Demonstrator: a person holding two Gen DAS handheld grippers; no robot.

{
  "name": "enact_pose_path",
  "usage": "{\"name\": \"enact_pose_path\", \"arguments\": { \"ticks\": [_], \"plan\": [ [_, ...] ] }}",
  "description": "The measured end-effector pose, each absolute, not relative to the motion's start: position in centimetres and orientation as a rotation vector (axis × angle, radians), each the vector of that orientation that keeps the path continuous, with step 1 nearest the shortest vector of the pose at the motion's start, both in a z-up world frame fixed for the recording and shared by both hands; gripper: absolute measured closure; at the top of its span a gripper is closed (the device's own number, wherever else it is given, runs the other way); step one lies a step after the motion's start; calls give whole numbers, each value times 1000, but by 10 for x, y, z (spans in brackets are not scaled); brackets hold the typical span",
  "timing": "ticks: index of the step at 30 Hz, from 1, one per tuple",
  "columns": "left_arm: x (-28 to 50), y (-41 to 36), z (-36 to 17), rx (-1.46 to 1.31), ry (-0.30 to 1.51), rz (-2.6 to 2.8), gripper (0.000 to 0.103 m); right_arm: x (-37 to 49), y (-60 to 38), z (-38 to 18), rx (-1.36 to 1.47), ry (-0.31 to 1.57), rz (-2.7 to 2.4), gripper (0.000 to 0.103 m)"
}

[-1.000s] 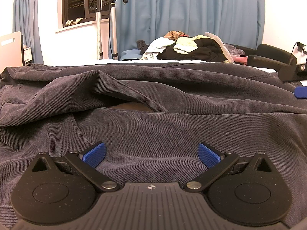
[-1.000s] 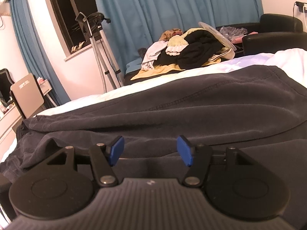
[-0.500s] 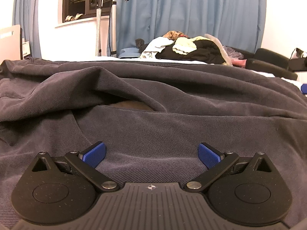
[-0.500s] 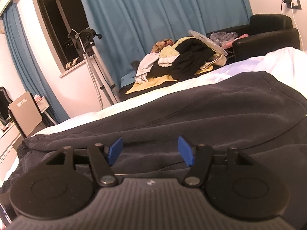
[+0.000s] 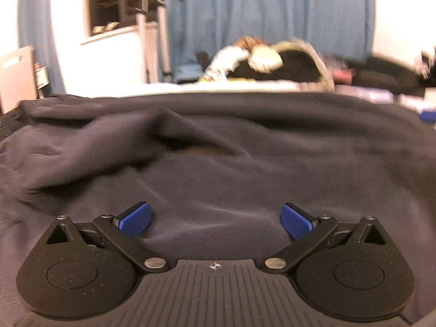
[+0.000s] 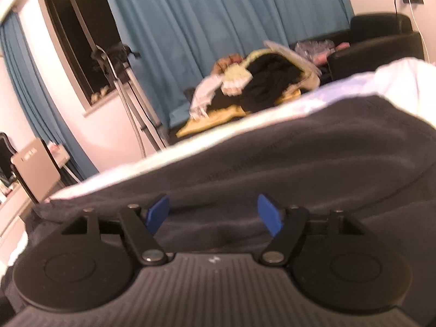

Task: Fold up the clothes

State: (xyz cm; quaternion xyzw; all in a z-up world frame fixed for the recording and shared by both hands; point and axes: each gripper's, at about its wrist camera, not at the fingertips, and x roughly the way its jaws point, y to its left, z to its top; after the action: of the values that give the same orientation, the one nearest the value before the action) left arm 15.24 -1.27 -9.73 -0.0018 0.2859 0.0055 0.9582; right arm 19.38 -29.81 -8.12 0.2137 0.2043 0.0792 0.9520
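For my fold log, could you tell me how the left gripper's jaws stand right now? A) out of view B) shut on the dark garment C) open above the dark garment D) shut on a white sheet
C: the left gripper shows its blue pads spread wide apart, with the dark garment lying unpinched between and below them.

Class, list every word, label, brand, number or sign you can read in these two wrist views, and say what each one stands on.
No readable text in either view.
Left gripper base: a small crosshair mark, a symbol only, no letters.
Right gripper base: a small pale mark, too blurred to read.
Container at the left edge of the left view: a label, too blurred to read.
Dark garment: no print or tag visible.
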Motion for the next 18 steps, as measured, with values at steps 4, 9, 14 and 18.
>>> {"name": "enact_pose_path", "arguments": {
  "ticks": [4, 9, 14, 18],
  "plan": [
    [121, 46, -39, -163, 541, 4, 1, 171, -320, -64, 483, 360, 161, 16],
    [78, 178, 16, -485, 599, -3, 1, 138, -363, -67, 548, 373, 126, 16],
    [26, 287, 18, -674, 595, 254, 1, 104, -405, -69, 613, 385, 91, 15],
    [9, 345, -23, -888, 696, 354, 2, 77, -440, -72, 665, 394, 63, 15]
  ]
}}
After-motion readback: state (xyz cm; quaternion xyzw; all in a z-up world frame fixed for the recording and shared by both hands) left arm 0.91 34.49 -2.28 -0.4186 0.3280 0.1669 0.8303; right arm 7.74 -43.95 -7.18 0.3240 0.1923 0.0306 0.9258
